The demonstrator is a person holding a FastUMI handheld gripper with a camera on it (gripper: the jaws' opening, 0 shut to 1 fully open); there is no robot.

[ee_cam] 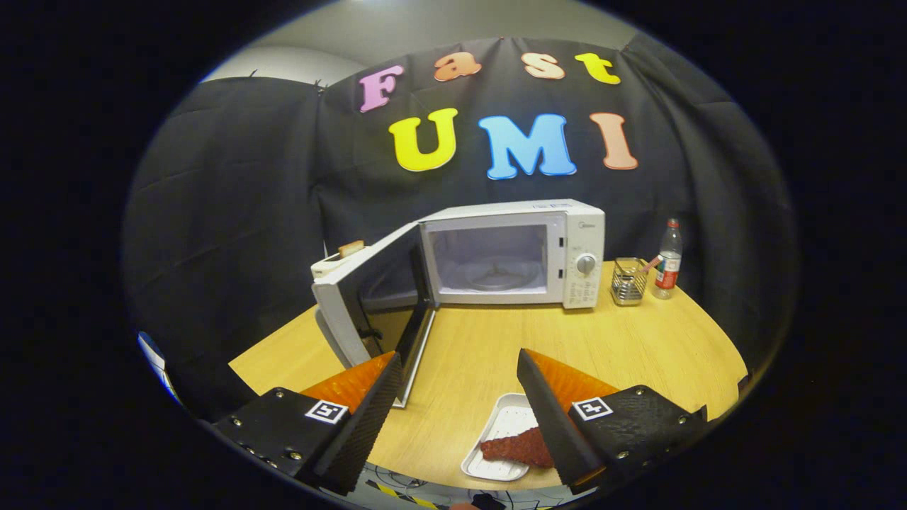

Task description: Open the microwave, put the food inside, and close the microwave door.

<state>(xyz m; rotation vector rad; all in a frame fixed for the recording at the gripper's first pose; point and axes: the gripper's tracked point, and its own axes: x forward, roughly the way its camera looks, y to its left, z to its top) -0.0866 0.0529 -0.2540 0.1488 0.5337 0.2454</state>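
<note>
A wooden worktop (489, 354) is carrying a white microwave (524, 251) at its far side, door hanging open; a metal caddy (629, 281) and bottle (667, 260) are standing right of it; a white tray (504, 443) holding reddish food (516, 448) is lying near.

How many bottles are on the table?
1. The bottle stands at the table's far side, right of the wire holder and the open microwave. Another could hide behind the microwave. The gripper hovers with its jaws open.
</note>
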